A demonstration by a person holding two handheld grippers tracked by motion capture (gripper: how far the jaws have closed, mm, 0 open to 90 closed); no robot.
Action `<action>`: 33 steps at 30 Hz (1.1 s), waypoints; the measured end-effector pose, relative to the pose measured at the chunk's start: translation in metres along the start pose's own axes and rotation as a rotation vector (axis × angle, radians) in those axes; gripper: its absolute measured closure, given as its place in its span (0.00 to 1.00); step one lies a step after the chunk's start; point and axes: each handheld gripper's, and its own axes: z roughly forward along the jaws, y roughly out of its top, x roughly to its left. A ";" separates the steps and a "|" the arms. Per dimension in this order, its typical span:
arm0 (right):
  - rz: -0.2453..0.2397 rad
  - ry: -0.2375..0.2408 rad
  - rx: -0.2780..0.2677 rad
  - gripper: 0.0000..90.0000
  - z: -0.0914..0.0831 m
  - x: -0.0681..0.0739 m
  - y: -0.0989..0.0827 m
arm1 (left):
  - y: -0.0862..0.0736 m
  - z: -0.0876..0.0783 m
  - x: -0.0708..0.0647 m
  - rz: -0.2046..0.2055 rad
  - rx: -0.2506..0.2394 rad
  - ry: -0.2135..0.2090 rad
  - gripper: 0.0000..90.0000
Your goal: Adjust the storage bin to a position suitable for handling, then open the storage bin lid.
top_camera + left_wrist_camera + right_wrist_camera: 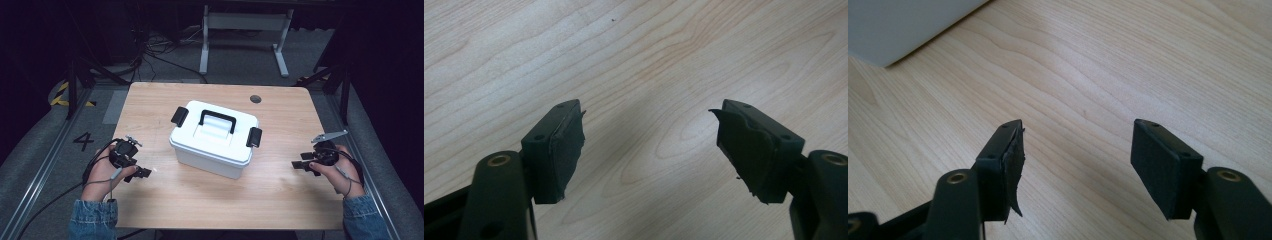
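1. Nearest, two denim sleeves (pixel 93 218) enter from the bottom edge, each hand gripping a black tool over the wooden tabletop (pixel 280 200).
2. Left tool (pixel 139 172) hovers near the tabletop's left edge, jaws spread wide and empty; its own camera shows bare wood grain between the worn pads (pixel 566 145).
3. Right tool (pixel 301 165) sits near the right edge, jaws likewise wide apart, holding nothing.
4. Between them, mid-tabletop, stands a white lidded box (pixel 215 137), apart from both tools, with a black handle (pixel 217 120) and two black latches (pixel 254 137); its corner shows in the right gripper view.
5. Beyond, cables (pixel 155 47) and a white frame (pixel 245 30) occupy the dark floor.
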 end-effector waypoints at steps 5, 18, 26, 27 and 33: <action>-0.013 0.010 -0.025 0.43 -0.006 0.004 0.005 | 0.000 0.000 -0.001 0.013 0.004 0.010 0.33; -0.057 0.047 -0.094 0.43 -0.027 0.018 0.025 | 0.003 0.001 -0.007 0.033 -0.044 -0.012 0.31; -0.090 0.098 -0.143 0.43 -0.037 0.035 0.037 | 0.005 0.003 -0.007 0.042 -0.038 -0.017 0.31; -0.099 0.098 -0.145 0.43 -0.038 0.037 0.039 | 0.005 0.003 -0.008 0.038 -0.038 -0.020 0.31; -0.120 0.108 -0.159 0.43 -0.043 0.049 0.056 | 0.006 0.002 -0.009 0.045 -0.039 -0.026 0.31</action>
